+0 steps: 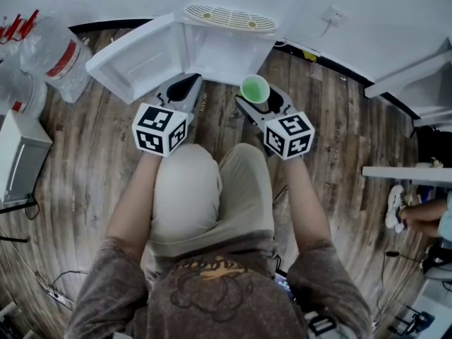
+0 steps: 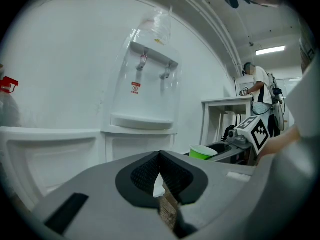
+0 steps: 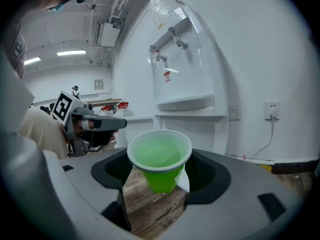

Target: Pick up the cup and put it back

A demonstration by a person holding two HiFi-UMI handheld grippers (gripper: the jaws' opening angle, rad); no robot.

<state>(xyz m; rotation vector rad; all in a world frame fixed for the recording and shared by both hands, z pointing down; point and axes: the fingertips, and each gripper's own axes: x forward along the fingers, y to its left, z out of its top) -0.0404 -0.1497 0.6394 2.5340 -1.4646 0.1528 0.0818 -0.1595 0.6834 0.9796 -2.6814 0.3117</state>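
Right gripper view: the right gripper (image 3: 160,176) is seen closed on a green cup (image 3: 160,156). The cup is gripped by its lower body between the two dark padded jaws. It is held upright with its white rim above the jaws, clear of the wooden floor (image 3: 150,209) that is seen under it. In the head view the cup (image 1: 255,88) is seen from above at the tip of the right gripper (image 1: 258,99), just in front of the water dispenser (image 1: 229,16).

The left gripper (image 2: 160,176) is seen in its own view with its jaws brought together and nothing between them. In the head view it (image 1: 182,90) is held level with the right gripper, to its left and apart from it. From the left gripper view the cup (image 2: 202,151) is seen to the right, in the other gripper.

Beyond the grippers, the white dispenser (image 3: 182,69) is set against a white wall, with two taps (image 3: 177,38) above a drip tray (image 3: 185,104). Its lower cabinet door (image 1: 134,58) is swung open to the left. A wall socket (image 3: 271,110) with a plugged-in cord is seen to the right of the dispenser. A large clear water bottle (image 1: 53,51) is seen on the floor to the left of the open door. In the left gripper view, a white table (image 2: 225,104) and a standing person (image 2: 257,89) are seen far off at the right.
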